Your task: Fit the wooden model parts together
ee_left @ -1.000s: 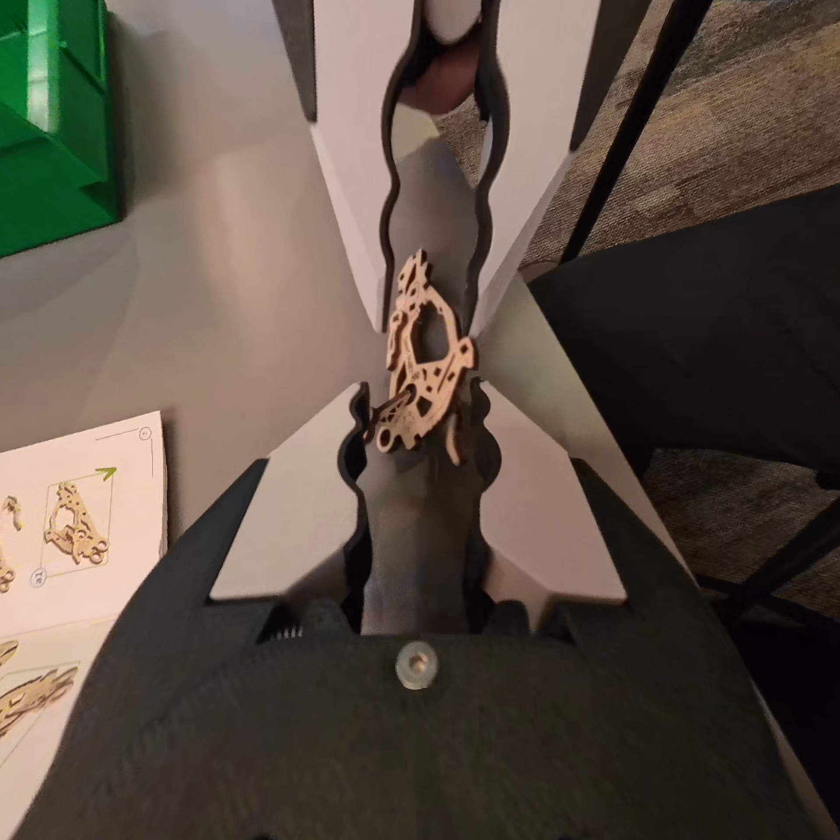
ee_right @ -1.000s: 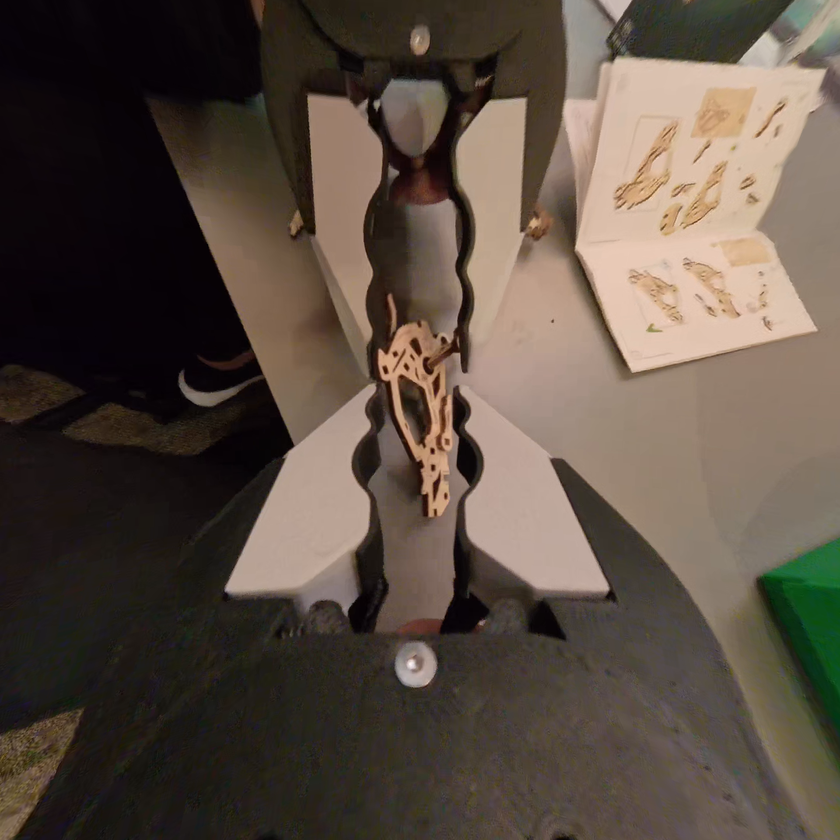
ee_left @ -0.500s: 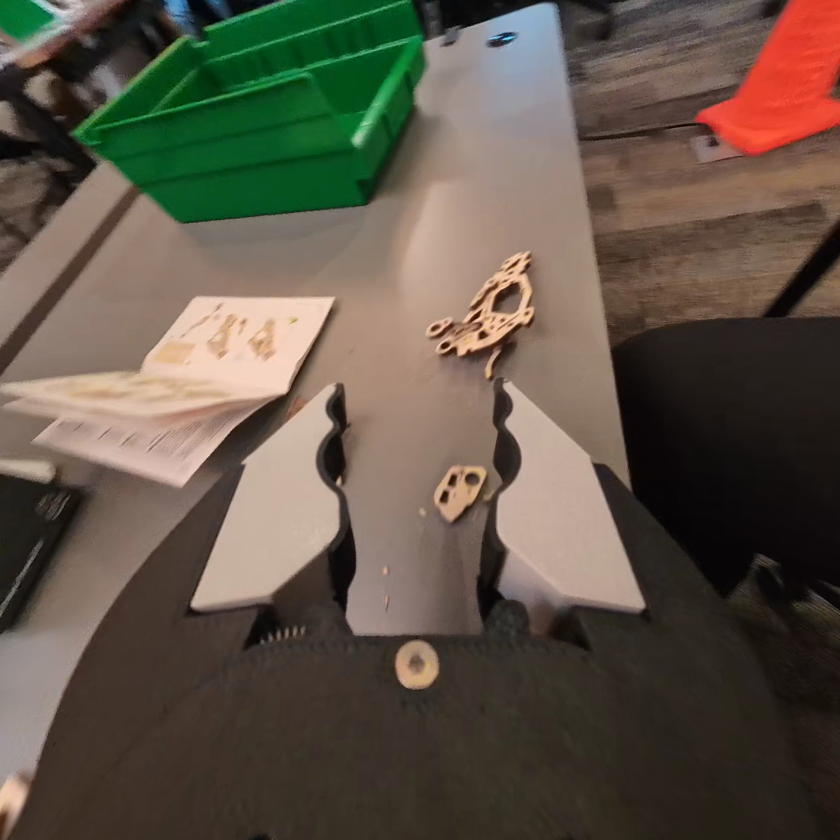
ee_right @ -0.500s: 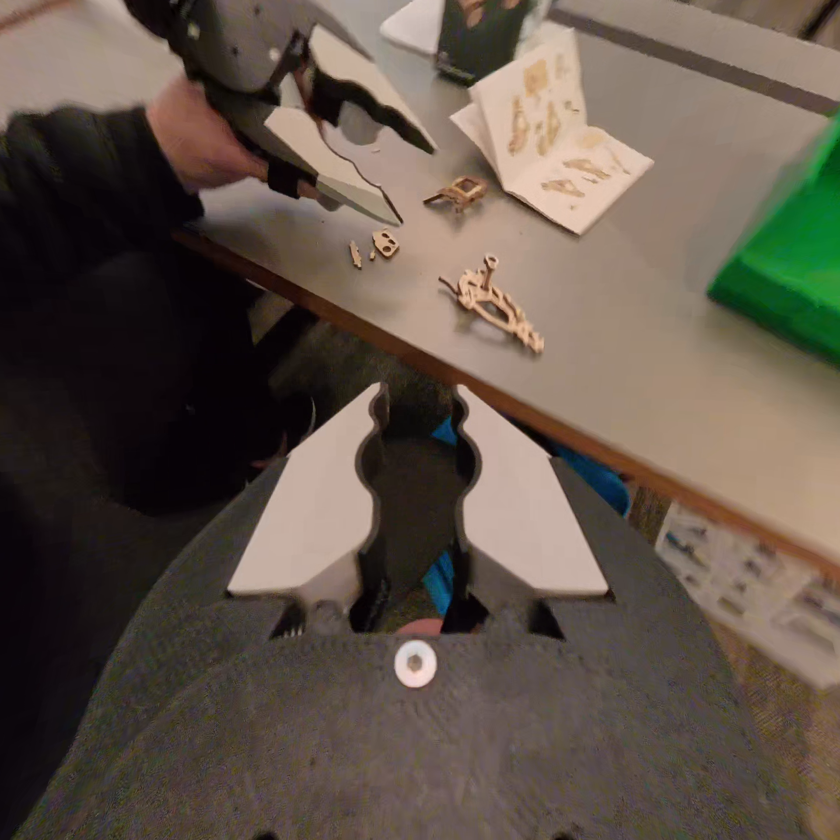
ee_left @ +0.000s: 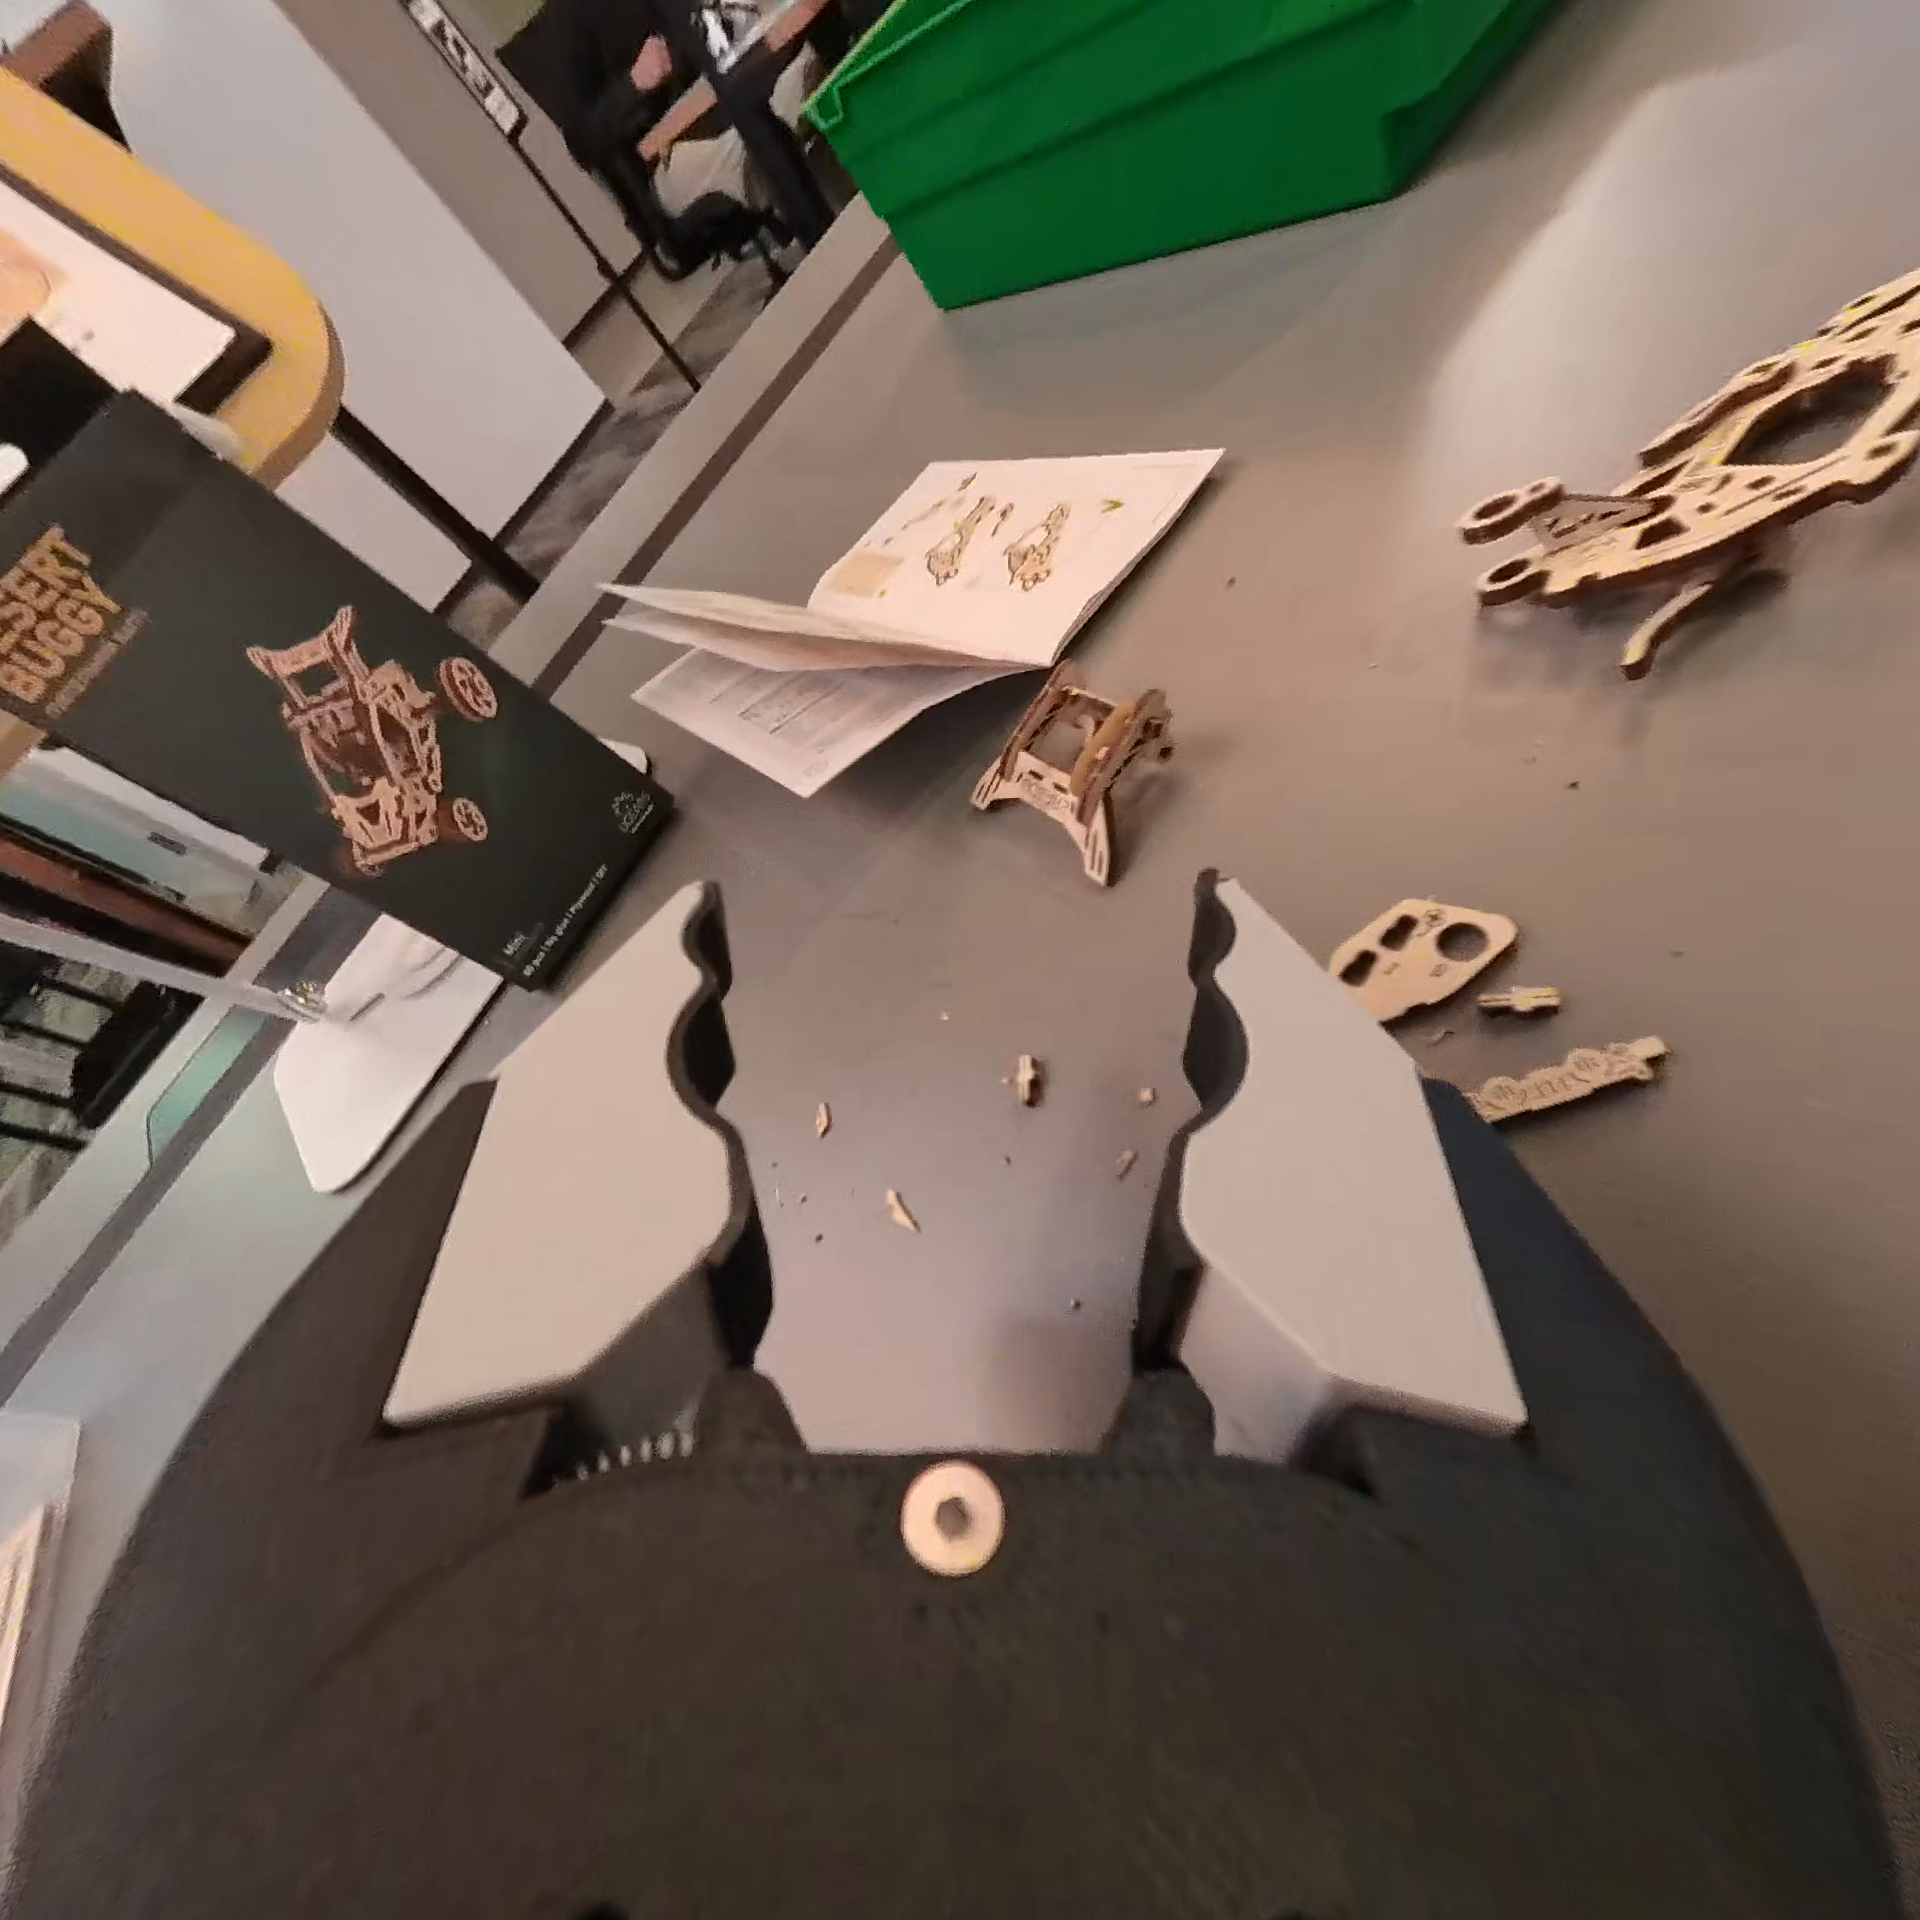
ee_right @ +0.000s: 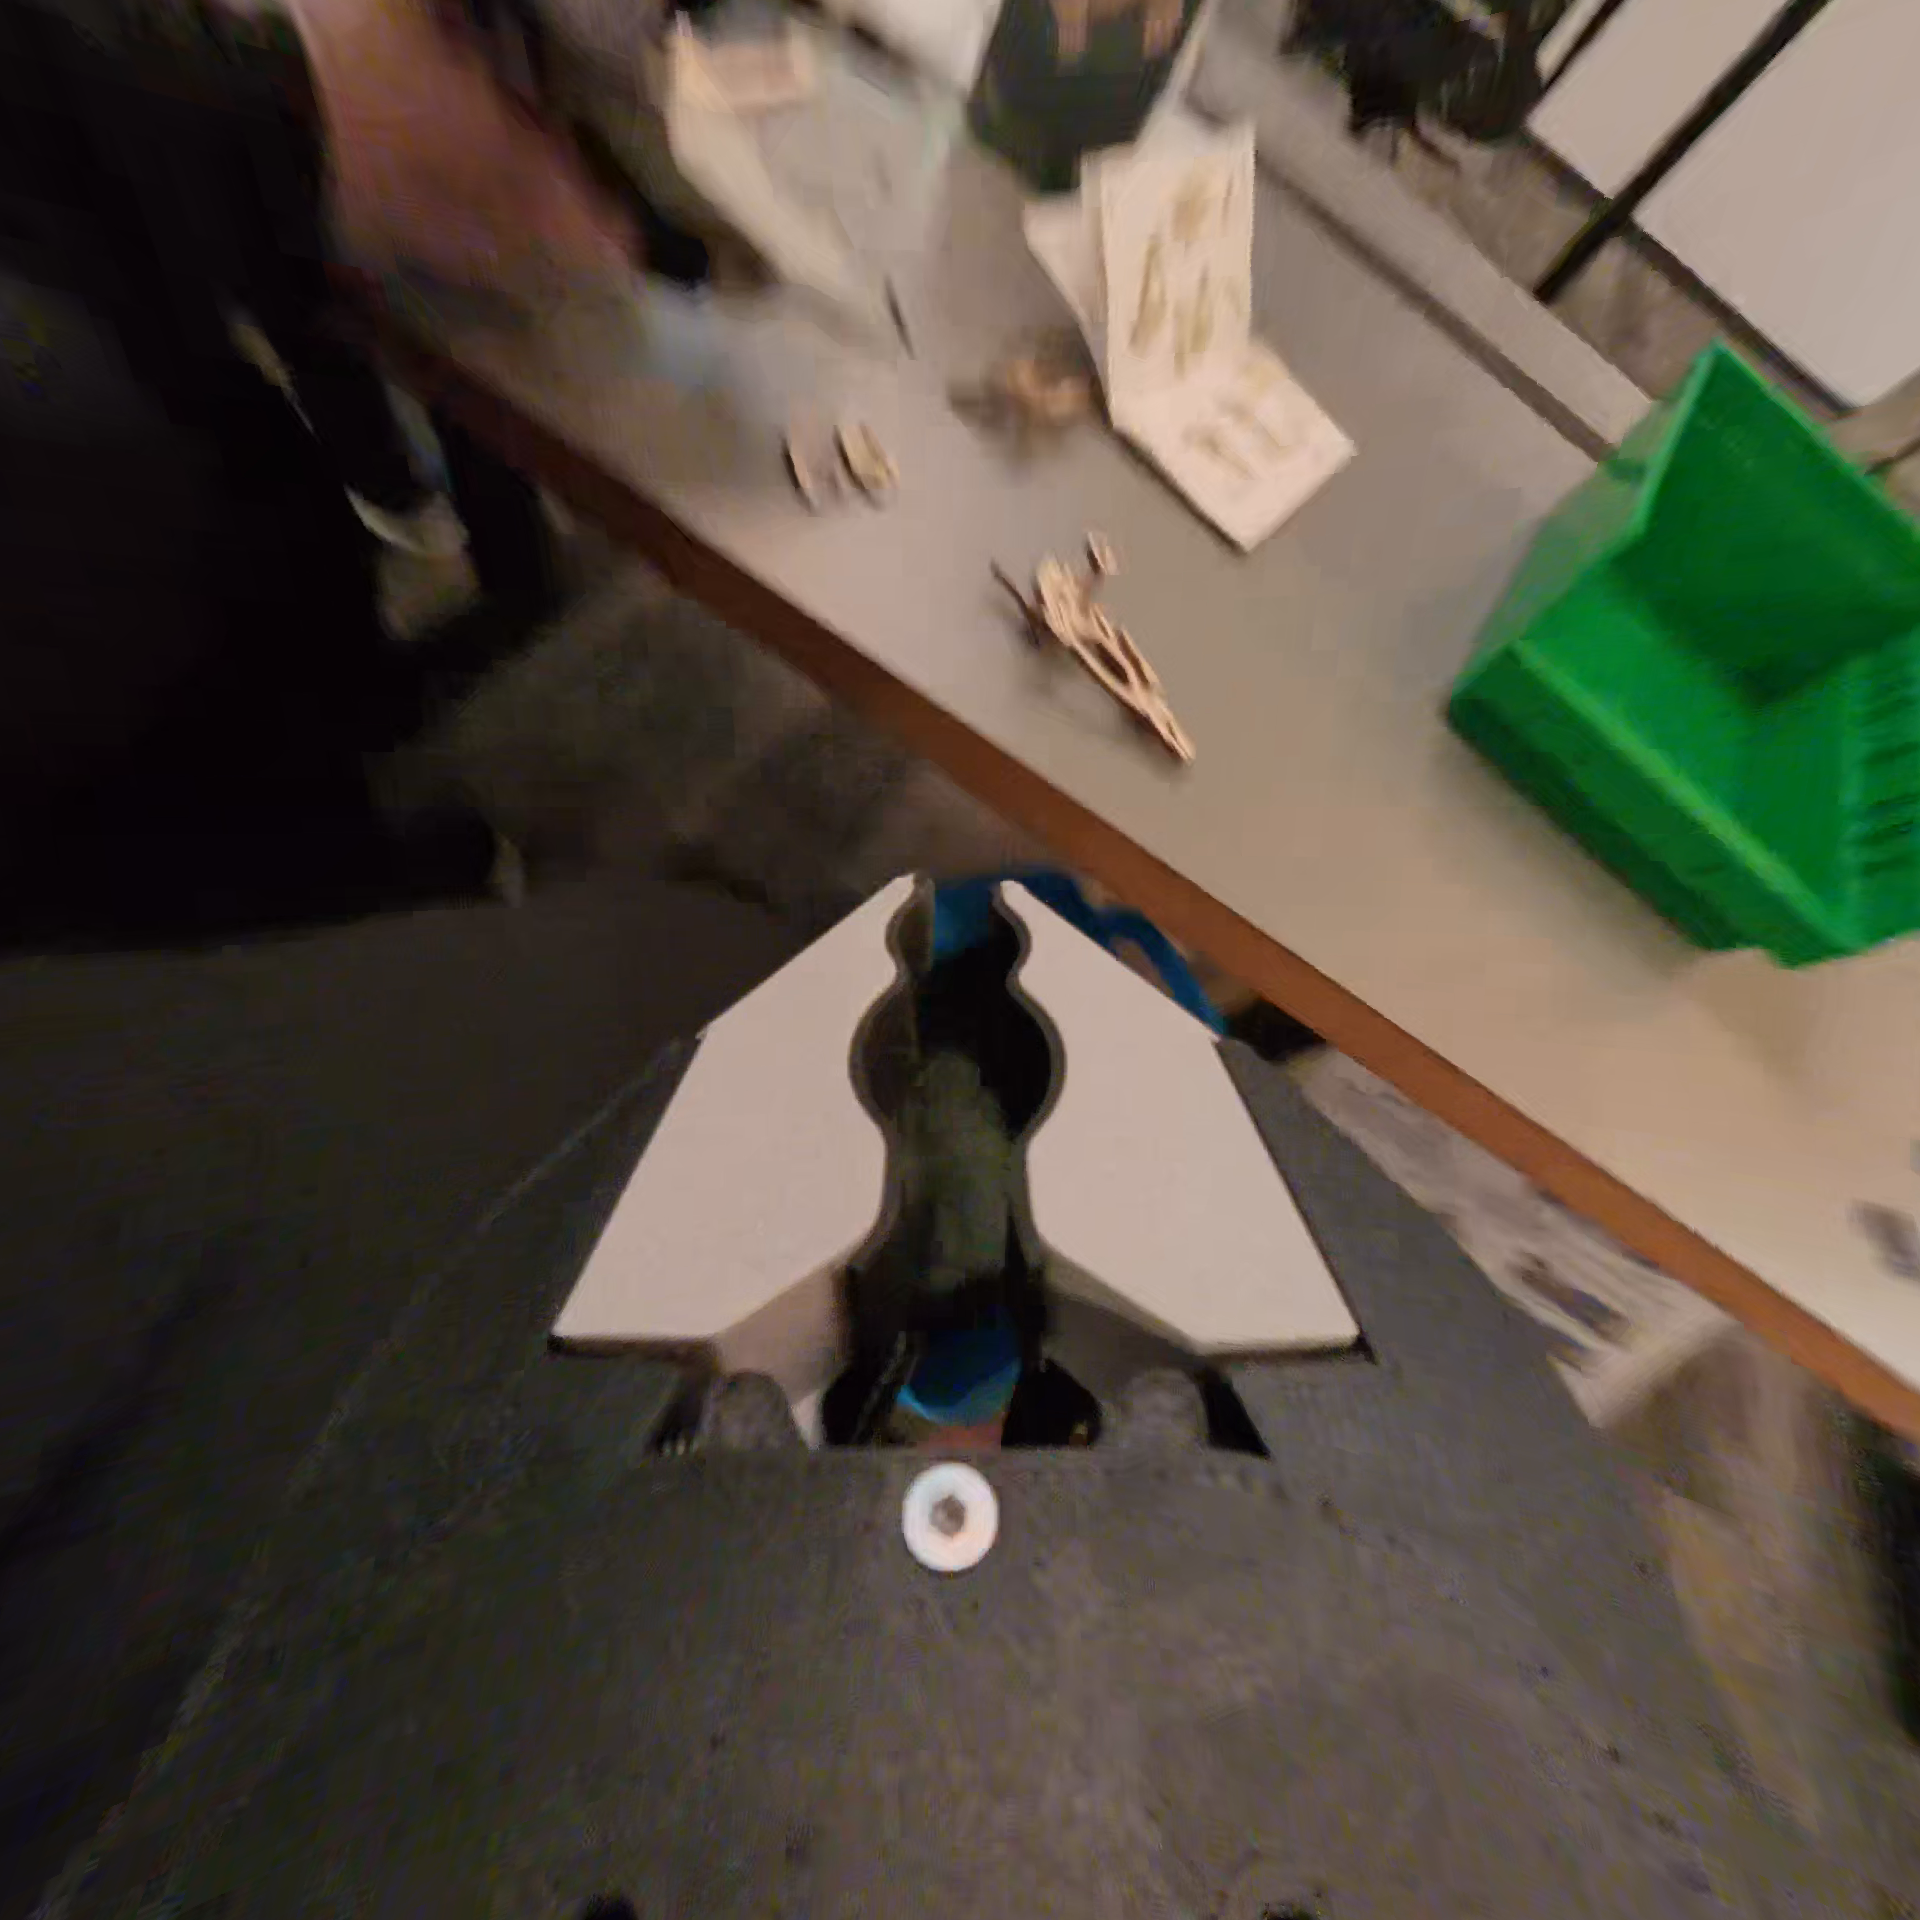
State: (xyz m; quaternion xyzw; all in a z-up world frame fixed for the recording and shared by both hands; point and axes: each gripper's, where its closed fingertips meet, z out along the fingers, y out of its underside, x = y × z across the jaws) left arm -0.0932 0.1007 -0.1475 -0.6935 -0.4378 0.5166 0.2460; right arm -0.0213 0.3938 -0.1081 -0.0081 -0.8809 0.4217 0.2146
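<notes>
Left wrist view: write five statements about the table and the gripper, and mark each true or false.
1. The left gripper stands wide open with nothing between its fingers. True.
2. The instruction booklet lies closed. False: it lies open.
3. The green bin stands at the far end of the table. True.
4. The small wooden frame assembly sits inside the bin. False: it stands on the table beside the booklet.
5. The flat perforated wooden frame is held up. False: it lies on the table.

- L wrist cam: low over grey table (ee_left: 1351, 364), close, facing along it twd green bin (ee_left: 1143, 135).
- R wrist cam: off table edge, farther back, blurred, looking across.
- Shared: bin (ee_right: 1714, 727), booklet (ee_left: 935, 582) (ee_right: 1195, 343), flat wooden frame (ee_left: 1714, 499) (ee_right: 1112, 655).
</notes>
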